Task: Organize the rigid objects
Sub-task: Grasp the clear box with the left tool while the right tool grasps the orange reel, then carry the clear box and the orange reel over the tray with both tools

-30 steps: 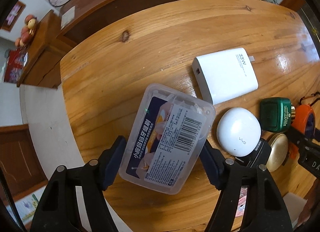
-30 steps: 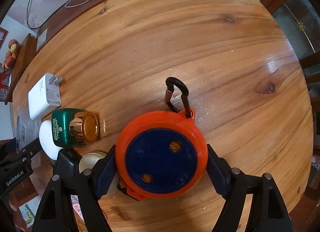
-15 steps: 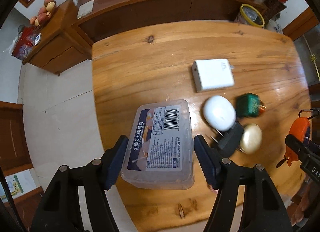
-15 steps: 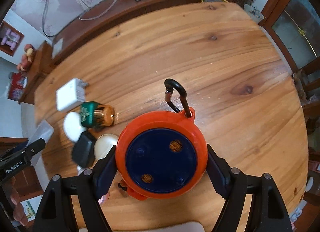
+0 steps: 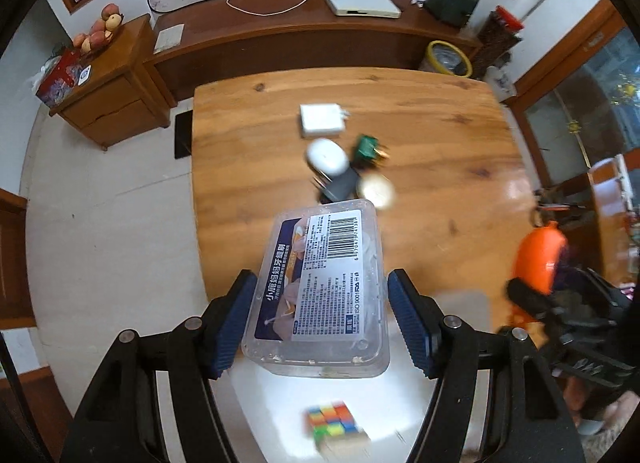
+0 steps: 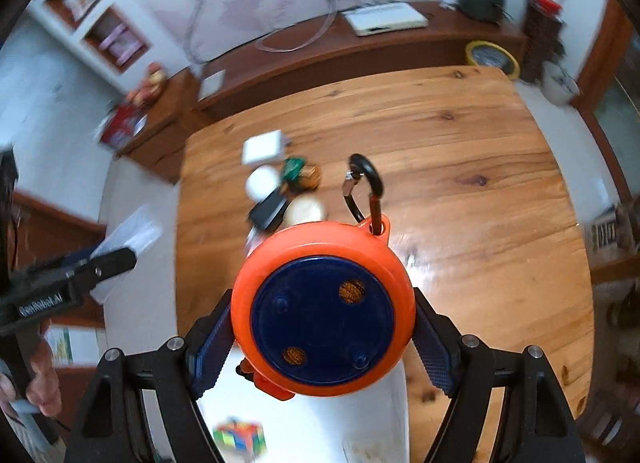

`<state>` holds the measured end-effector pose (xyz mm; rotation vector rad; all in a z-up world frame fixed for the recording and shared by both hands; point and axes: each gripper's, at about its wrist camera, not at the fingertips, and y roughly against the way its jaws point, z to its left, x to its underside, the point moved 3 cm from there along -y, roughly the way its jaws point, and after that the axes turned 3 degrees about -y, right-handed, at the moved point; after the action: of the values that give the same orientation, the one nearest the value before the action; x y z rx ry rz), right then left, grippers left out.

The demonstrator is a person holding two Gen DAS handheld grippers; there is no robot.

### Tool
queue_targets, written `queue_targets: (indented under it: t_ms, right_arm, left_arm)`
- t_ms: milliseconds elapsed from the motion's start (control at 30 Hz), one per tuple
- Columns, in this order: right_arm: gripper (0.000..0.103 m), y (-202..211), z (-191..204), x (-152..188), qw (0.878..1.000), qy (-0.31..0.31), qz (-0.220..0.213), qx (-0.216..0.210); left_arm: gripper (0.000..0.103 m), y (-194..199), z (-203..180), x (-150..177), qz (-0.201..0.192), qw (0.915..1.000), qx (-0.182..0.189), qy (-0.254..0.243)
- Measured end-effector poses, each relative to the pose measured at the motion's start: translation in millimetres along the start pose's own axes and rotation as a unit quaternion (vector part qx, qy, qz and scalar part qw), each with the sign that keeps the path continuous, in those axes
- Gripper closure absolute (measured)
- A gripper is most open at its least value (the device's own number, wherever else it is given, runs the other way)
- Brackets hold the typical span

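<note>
Above the near table edge, left gripper (image 5: 320, 319) grips the clear plastic labelled box (image 5: 320, 287), right gripper (image 6: 322, 337) clamps the round orange-and-blue reel (image 6: 323, 309); lower both level into the white bin (image 5: 280, 403).

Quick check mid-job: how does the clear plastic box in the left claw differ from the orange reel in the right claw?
The clear plastic box is rectangular and see-through; the orange reel is round and opaque, with a dark blue centre. The box carries a printed barcode label; the reel has none, but a black carabiner hangs from its tab. Shared: each is gripped by its sides, box in the left claw, reel in the right claw, and held above the wooden table.
</note>
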<state>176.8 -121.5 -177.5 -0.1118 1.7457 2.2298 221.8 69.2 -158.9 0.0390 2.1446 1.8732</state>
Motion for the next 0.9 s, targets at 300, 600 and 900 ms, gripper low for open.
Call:
queue_targets:
  t_ms: [300, 600, 900]
  right_arm:
    - [0.022, 23.9, 15.3, 94.7, 0.993, 0.115, 0.026, -0.007]
    - [0.022, -17.7, 9.1, 158.6, 0.985, 0.164, 0.053, 0.014]
    - [0.022, -72.6, -7.0, 177.5, 0.984, 0.141, 0.087, 0.057]
  left_arm:
    - [0.033, 17.2, -25.2, 88.3, -0.002, 0.9992, -0.001, 0.04]
    - [0.033, -33.6, -21.5, 144.9, 0.018, 0.9948, -0.038, 0.093]
    - [0.033, -77.0, -22.2, 166.3, 0.047, 0.9925, -0.066, 0.092]
